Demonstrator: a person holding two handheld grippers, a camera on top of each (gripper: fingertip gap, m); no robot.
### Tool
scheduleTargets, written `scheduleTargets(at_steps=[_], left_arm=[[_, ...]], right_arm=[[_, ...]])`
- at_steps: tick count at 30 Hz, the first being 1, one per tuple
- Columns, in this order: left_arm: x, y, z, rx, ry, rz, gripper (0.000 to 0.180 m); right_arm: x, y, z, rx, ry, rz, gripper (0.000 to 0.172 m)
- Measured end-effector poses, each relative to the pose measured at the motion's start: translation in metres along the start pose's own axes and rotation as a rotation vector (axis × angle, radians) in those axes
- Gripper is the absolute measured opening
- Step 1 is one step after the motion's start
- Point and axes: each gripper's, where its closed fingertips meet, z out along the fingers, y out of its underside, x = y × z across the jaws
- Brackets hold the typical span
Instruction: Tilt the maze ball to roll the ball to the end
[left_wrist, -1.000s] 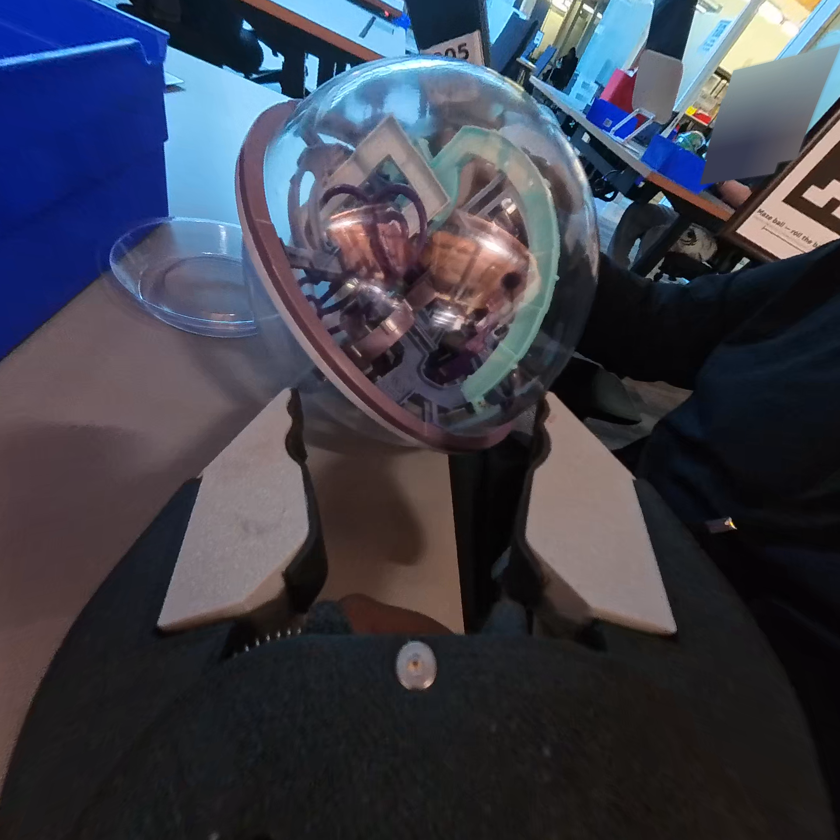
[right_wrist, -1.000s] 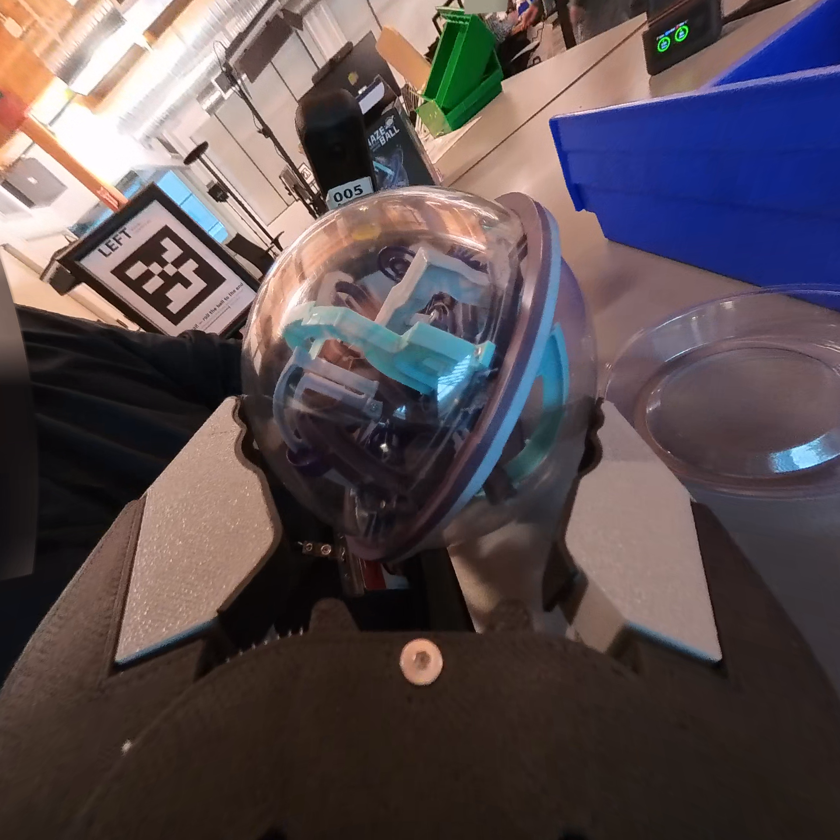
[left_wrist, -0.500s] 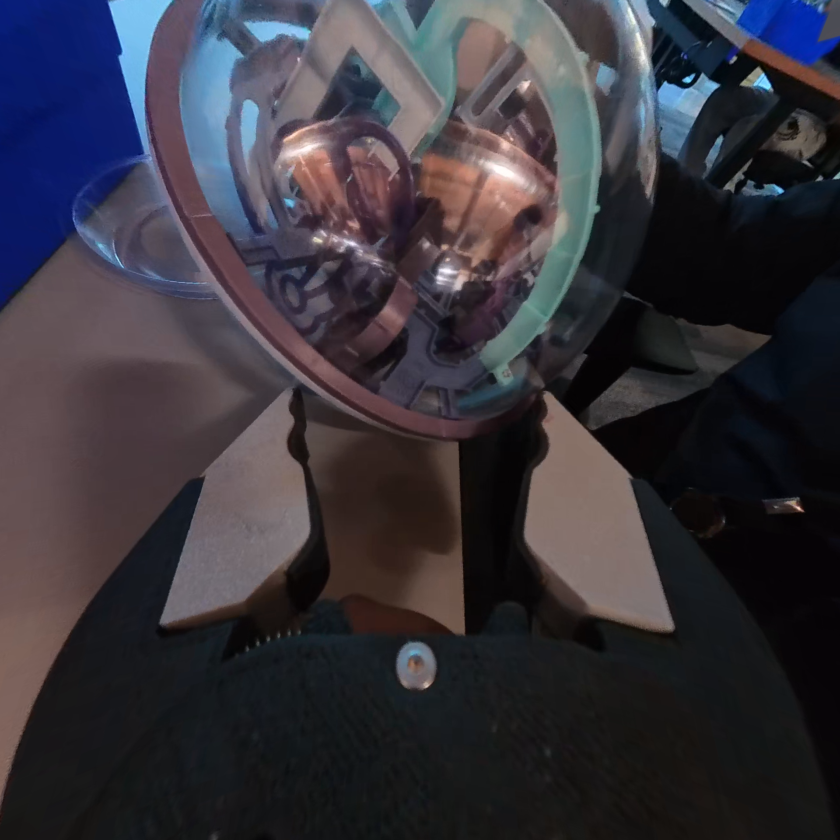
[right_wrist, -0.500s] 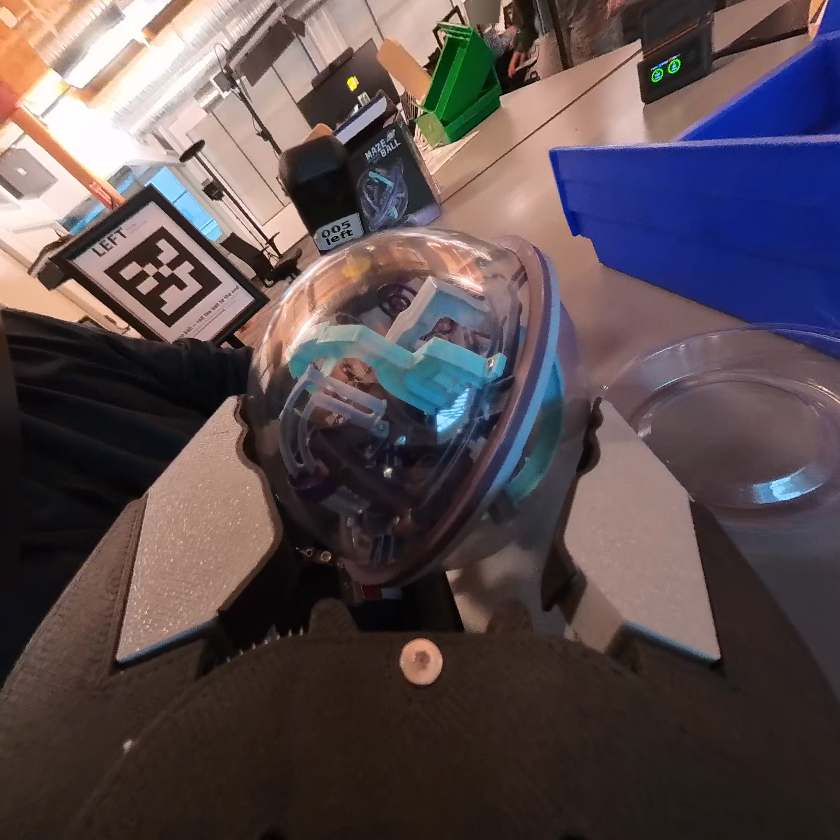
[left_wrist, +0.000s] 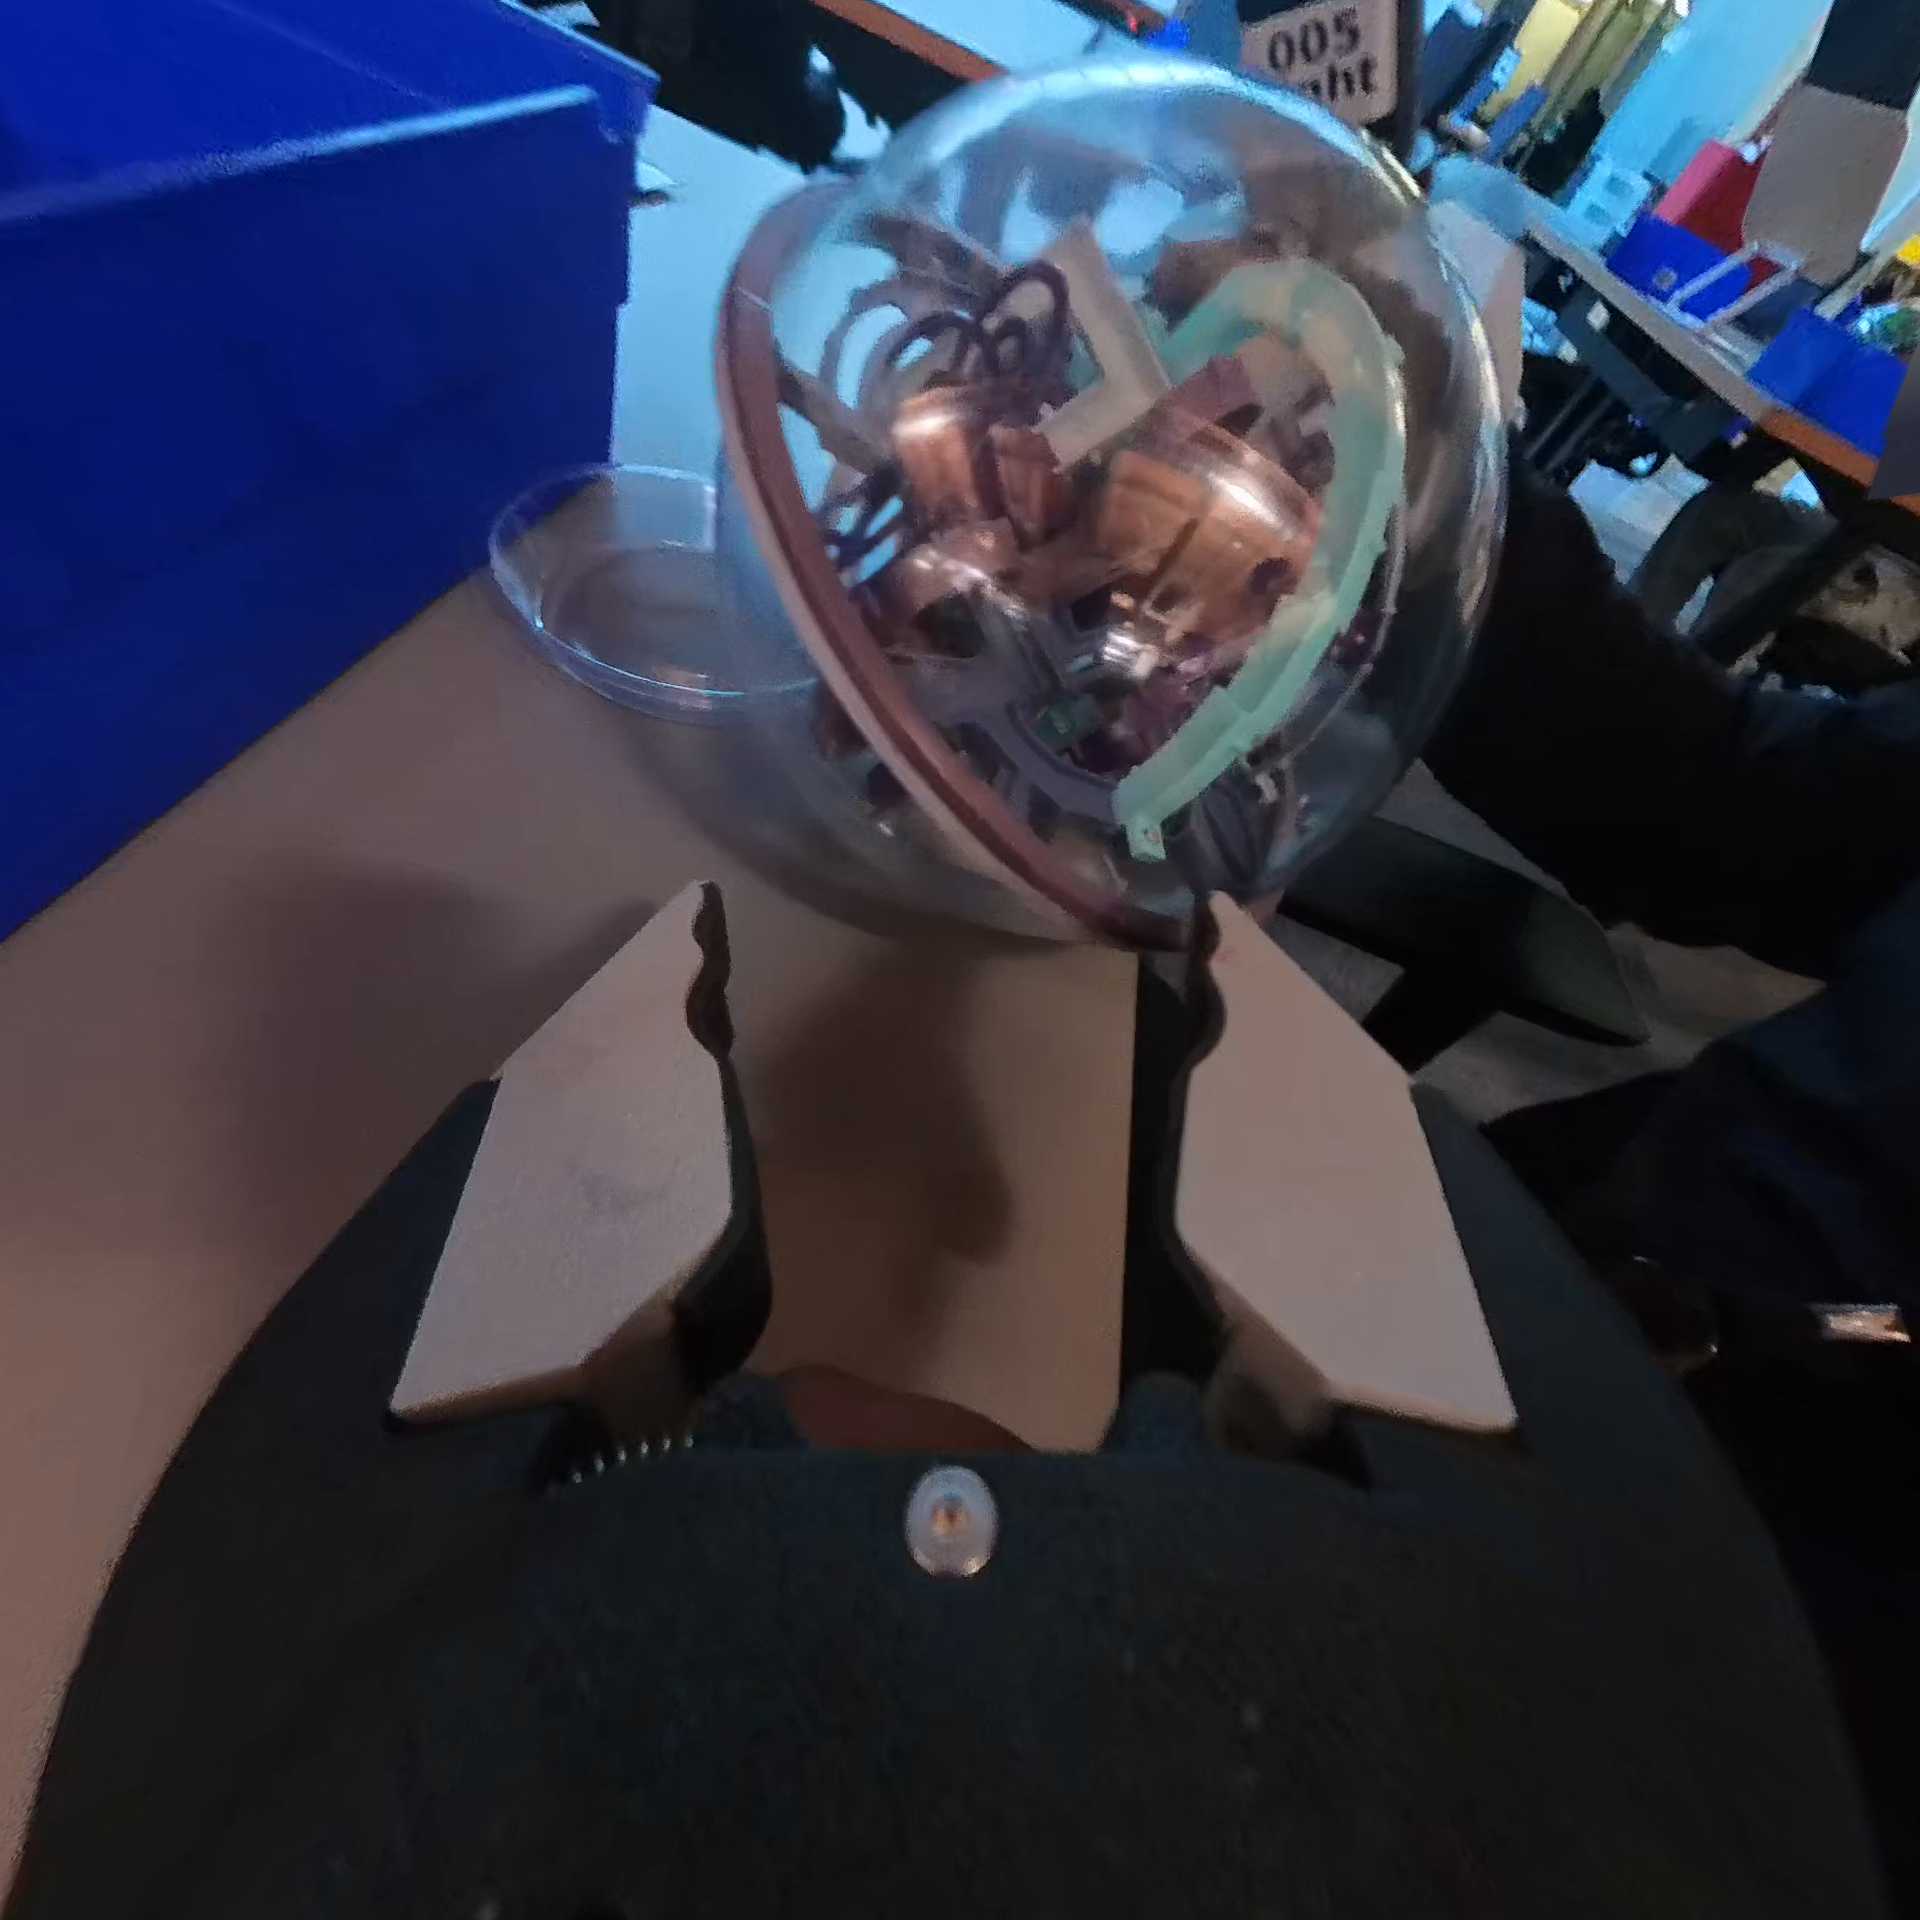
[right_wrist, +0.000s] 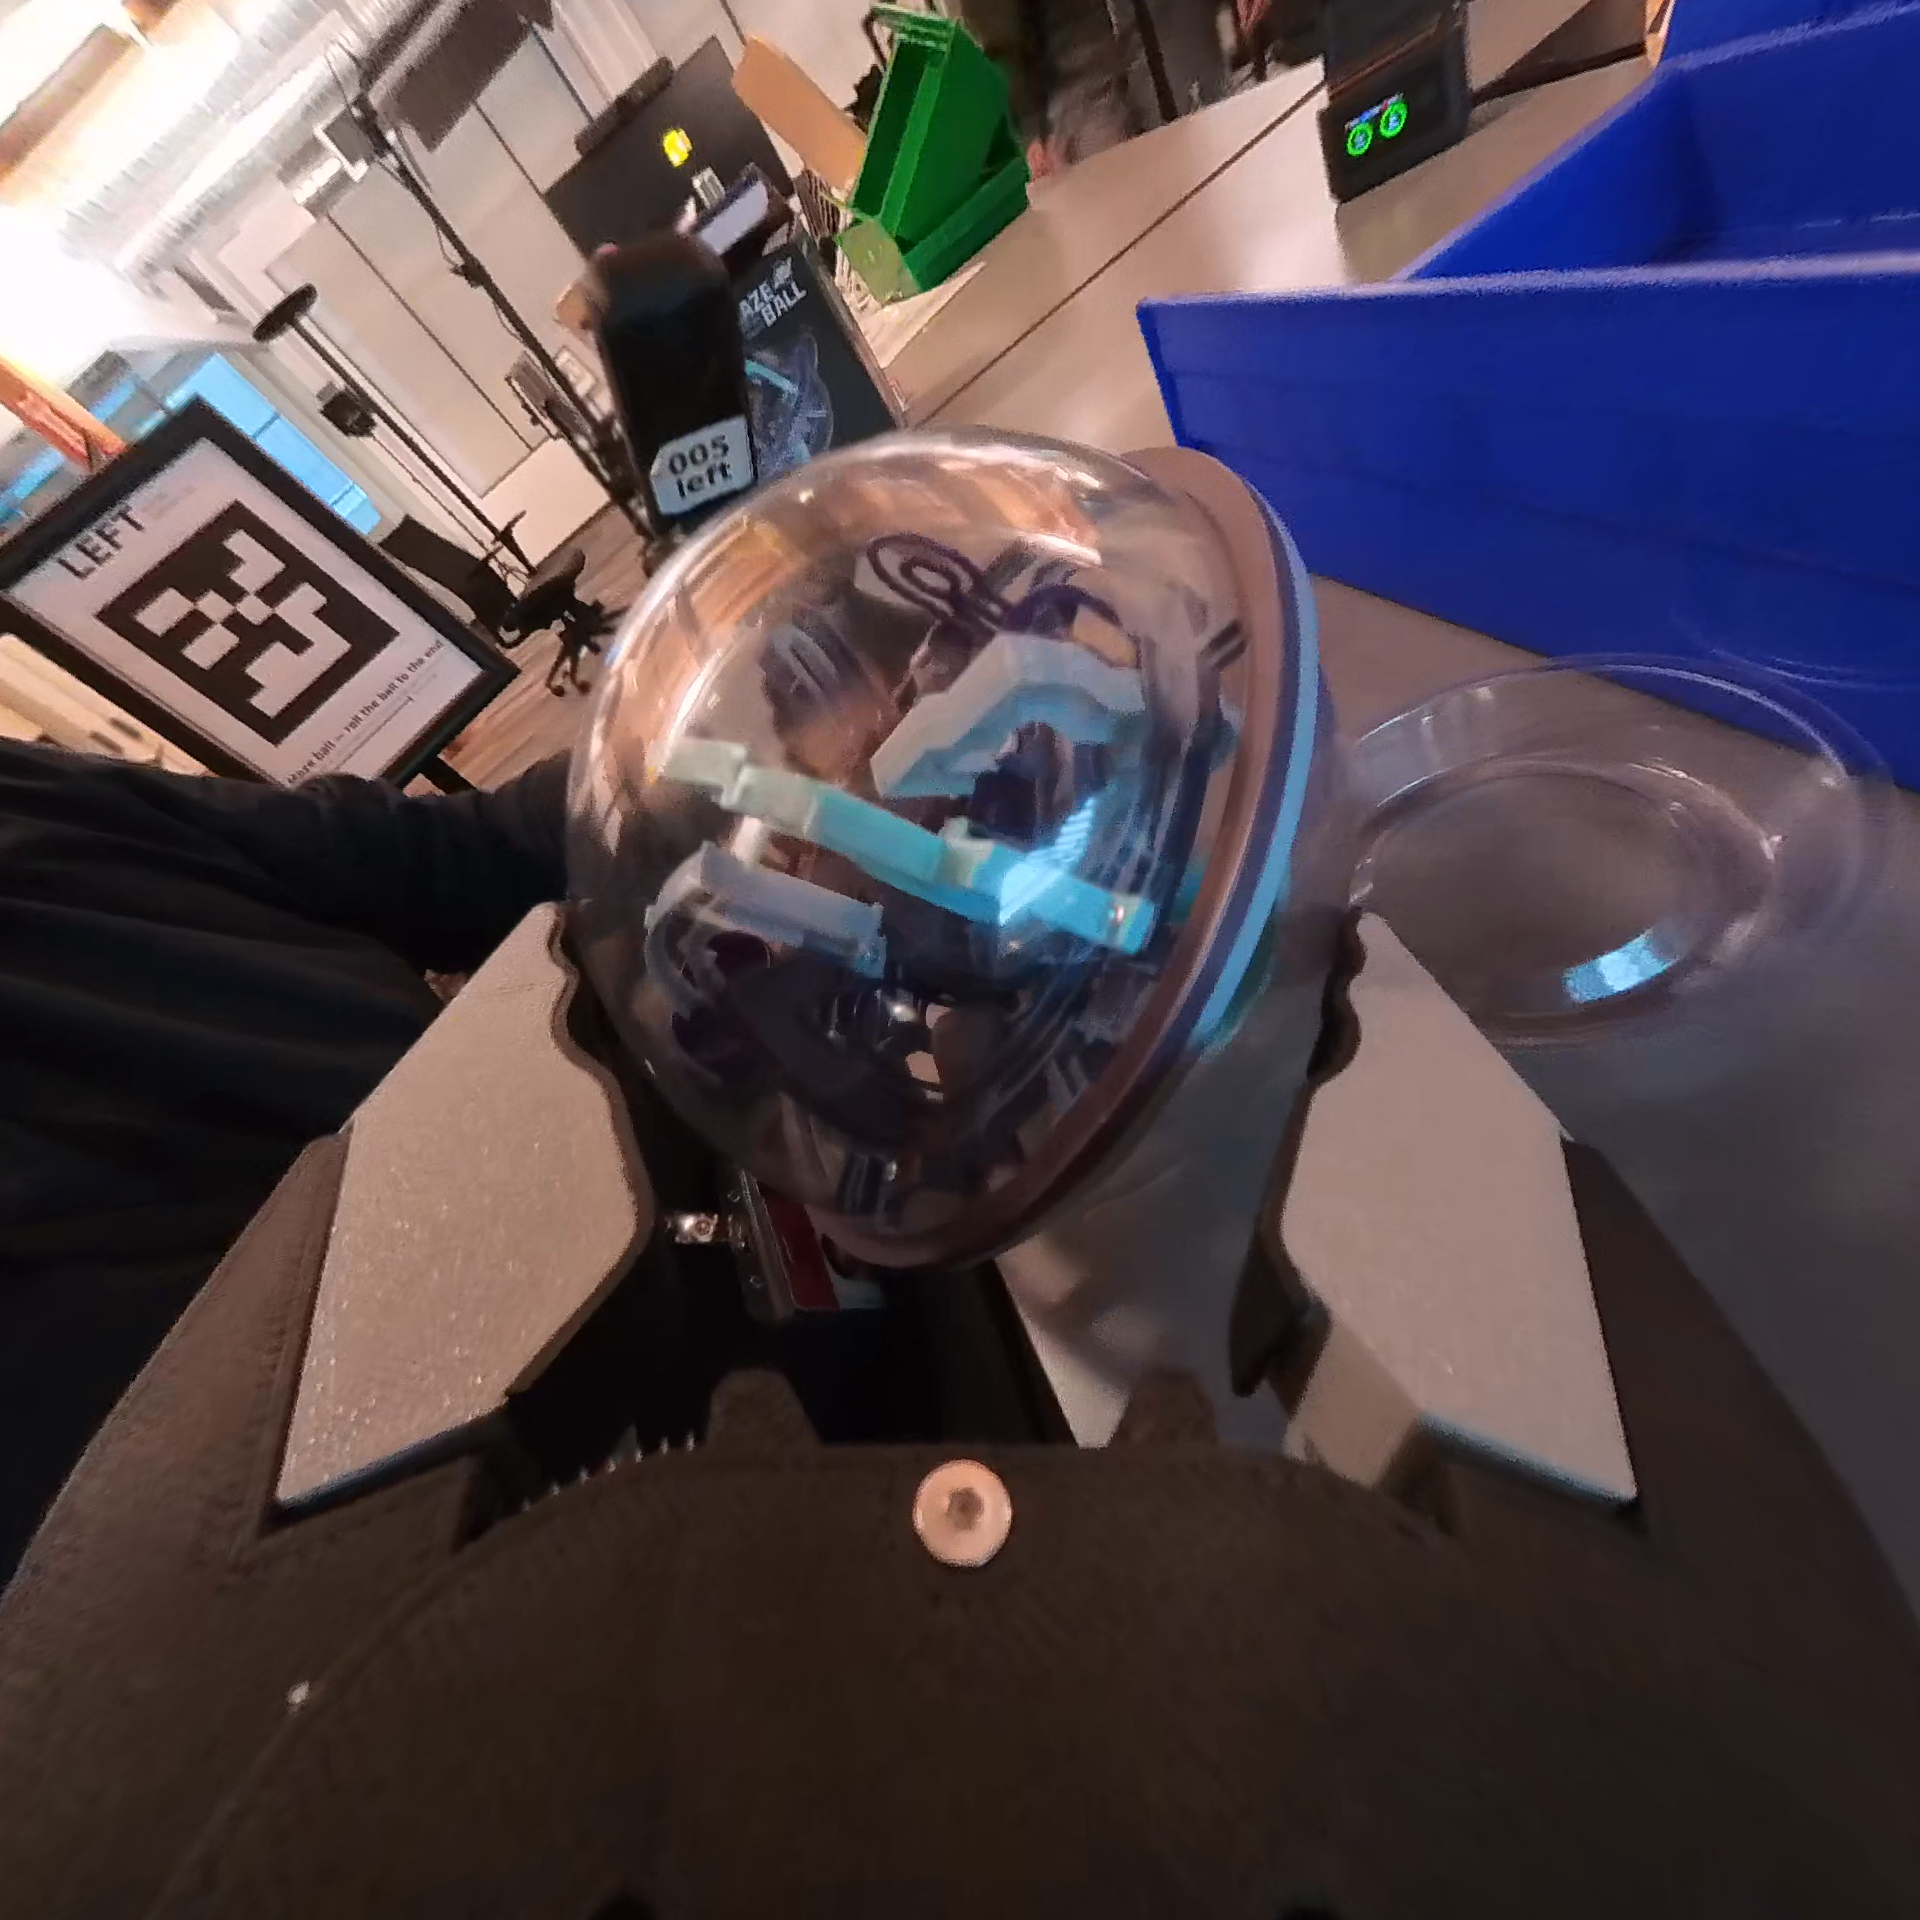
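Note:
The maze ball (right_wrist: 935, 831) is a clear sphere with teal, white and purple tracks inside and a dark ring around its middle. My right gripper (right_wrist: 956, 930) is shut on it, one pad on each side, and holds it tilted above the table (right_wrist: 1714, 1143). In the left wrist view the ball (left_wrist: 1112, 520) hangs just beyond my left gripper (left_wrist: 956, 904), which is open with nothing between its pads. Its right fingertip (left_wrist: 1210, 920) is at the ball's ring, and its left fingertip (left_wrist: 707, 904) stands apart from the ball. I cannot pick out the small ball inside.
A clear shallow dish (left_wrist: 623, 613) lies on the table behind the ball, also in the right wrist view (right_wrist: 1621, 852). A big blue bin (left_wrist: 260, 416) stands beyond it. A person's dark sleeve (left_wrist: 1662, 675) is beside the ball. A framed marker board (right_wrist: 239, 613) stands at left.
The ball has turned in my right gripper, its ring now steeper. It has shifted up and right, away from my left gripper, whose left fingertip no longer meets it. The left jaws narrowed slightly.

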Motion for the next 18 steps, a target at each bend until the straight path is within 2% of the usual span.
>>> scheduleTargets(at_steps=[2,6,8,13,18], left_arm=[[-0.004,-0.006,-0.006,0.05,-0.003,-0.04,0.076],[0.012,-0.002,-0.006,0.042,0.142,-0.135,0.078],[0.021,0.003,0.002,-0.005,0.181,-0.145,0.086],[0.029,0.008,0.019,-0.072,0.175,-0.078,0.096],[0.034,0.016,0.025,-0.137,0.21,-0.102,0.104]], right_arm=[[0.001,-0.006,-0.005,0.029,0.004,0.002,0.133],[0.001,-0.01,-0.002,0.044,0.0,0.005,0.136],[-0.001,-0.008,0.002,0.041,-0.01,0.006,0.137],[-0.004,-0.005,0.009,0.032,-0.038,0.016,0.139],[-0.007,0.004,0.015,-0.052,-0.052,-0.017,0.145]])
